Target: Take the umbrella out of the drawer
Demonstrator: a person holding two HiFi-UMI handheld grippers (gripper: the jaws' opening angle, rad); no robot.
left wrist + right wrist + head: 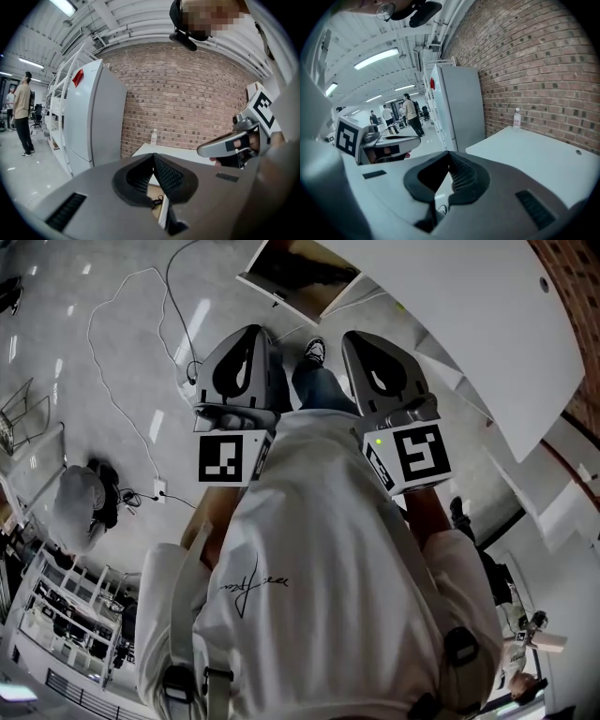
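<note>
Head view shows your left gripper (253,334) and right gripper (359,337) side by side in front of your chest, both pointing toward the open drawer (277,298) at 12 o'clock, still well apart from it. The white table (487,343) runs off to 2 o'clock. The drawer's inside is dark and brown here and you cannot pick out the umbrella in it. Left gripper view has your jaws pressed together at the tips with nothing between them. Below them at 6 o'clock the drawer's wooden floor shows through, with a small dark looped piece (157,201) lying on it, perhaps the umbrella's strap, though it is too small to be sure. A bottle (153,136) stands on the table at 12 o'clock against the brick wall (187,93). Right gripper view also has your jaws clenched on nothing, with the table at 3 o'clock and a tall white cabinet (459,108) at 12 o'clock. Judging by this, the drawer is already open, but you have not begun the grasp. You still have to reach in, open a gripper, close it on the umbrella and lift it out.
</note>
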